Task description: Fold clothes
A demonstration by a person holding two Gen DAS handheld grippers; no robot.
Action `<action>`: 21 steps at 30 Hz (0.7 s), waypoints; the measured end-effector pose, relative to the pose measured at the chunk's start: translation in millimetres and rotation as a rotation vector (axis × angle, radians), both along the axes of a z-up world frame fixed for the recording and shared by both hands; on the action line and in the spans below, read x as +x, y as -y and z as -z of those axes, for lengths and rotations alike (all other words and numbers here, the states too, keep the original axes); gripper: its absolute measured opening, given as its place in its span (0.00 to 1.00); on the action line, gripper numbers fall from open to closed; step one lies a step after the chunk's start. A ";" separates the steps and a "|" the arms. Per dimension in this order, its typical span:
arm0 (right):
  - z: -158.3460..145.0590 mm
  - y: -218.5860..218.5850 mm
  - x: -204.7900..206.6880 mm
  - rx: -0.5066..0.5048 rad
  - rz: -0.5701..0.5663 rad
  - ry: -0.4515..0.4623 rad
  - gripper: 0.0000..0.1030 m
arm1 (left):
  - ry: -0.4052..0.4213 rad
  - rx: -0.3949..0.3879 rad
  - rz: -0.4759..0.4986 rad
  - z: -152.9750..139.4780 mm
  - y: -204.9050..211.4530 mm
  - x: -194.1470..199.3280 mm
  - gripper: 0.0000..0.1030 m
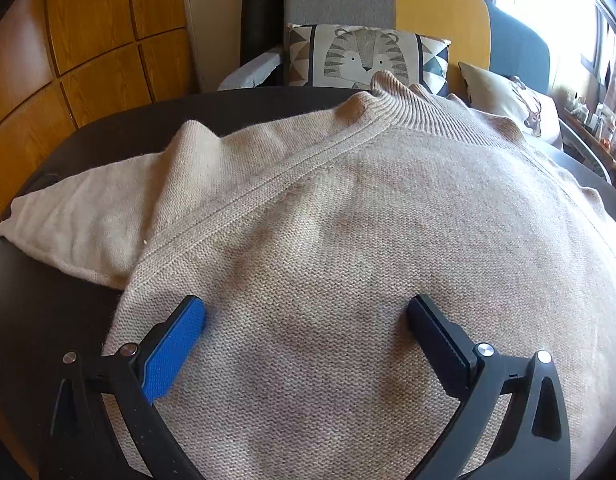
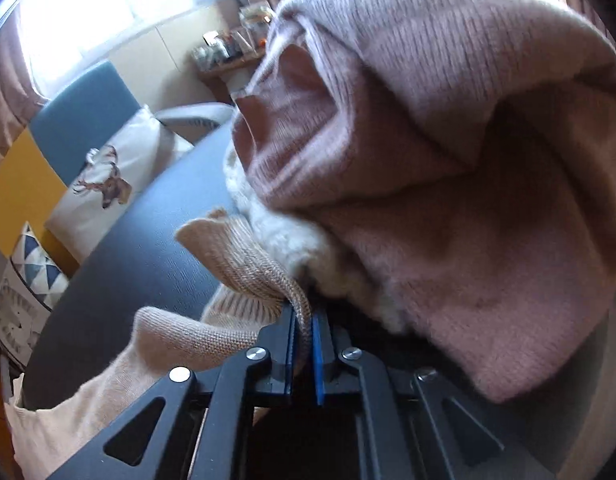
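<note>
- Lying flat across the dark counter [image 1: 87,128], the beige sweater [image 1: 348,220] has its ribbed collar [image 1: 404,104] at the far edge, toward the tiger cushion [image 1: 364,56], and its body runs from the collar back to the near side.
- Left gripper [image 1: 305,316] hovers over the lower body of the sweater, its fingers [image 1: 175,348] spread wide and released, with knit below them but nothing pinched.
- One sleeve [image 1: 87,220] is already turned in on the side of the collar away from the window, lying diagonally from the shoulder seam outward.
- Right gripper [image 2: 305,332] is clenched on a ribbed edge of the sweater [image 2: 243,264]; the strip of knit stands pinched between its fingers [image 2: 318,356], which are nearly together.
- Beyond that grip lies a pile of other clothes: a pink knit garment [image 2: 448,160] over something white and fluffy [image 2: 291,240], close against the pinched edge.
- The coming move, as I judge it, turns on the right hand: it already has the ribbed edge, so it is the nearer one to carry that part across the sweater's long axis toward the collar's centre line, while the left hand can press the body down.
- Risk: the pink garment may drag along, since it sits just beside the gripped edge.
</note>
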State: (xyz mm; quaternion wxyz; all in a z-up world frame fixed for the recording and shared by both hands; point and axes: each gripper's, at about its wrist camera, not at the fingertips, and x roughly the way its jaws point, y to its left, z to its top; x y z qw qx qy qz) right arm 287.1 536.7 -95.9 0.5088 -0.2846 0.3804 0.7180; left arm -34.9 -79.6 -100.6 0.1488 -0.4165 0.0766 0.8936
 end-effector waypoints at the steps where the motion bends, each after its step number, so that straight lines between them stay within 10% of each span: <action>1: 0.9 2.3 -0.3 -0.020 0.016 0.016 0.17 | 0.000 0.001 0.000 -0.3 0.2 0.1 1.00; 6: -46.0 68.1 -19.7 0.204 0.011 0.044 0.23 | -0.005 0.004 0.001 -0.7 0.6 -0.6 1.00; 14: -77.0 217.1 -225.1 0.283 -0.934 0.024 0.23 | -0.009 0.008 0.003 -1.5 1.8 -0.7 1.00; 21: -42.4 303.5 -337.8 0.338 -1.257 0.197 0.13 | -0.015 0.011 0.003 -0.9 1.7 -0.1 1.00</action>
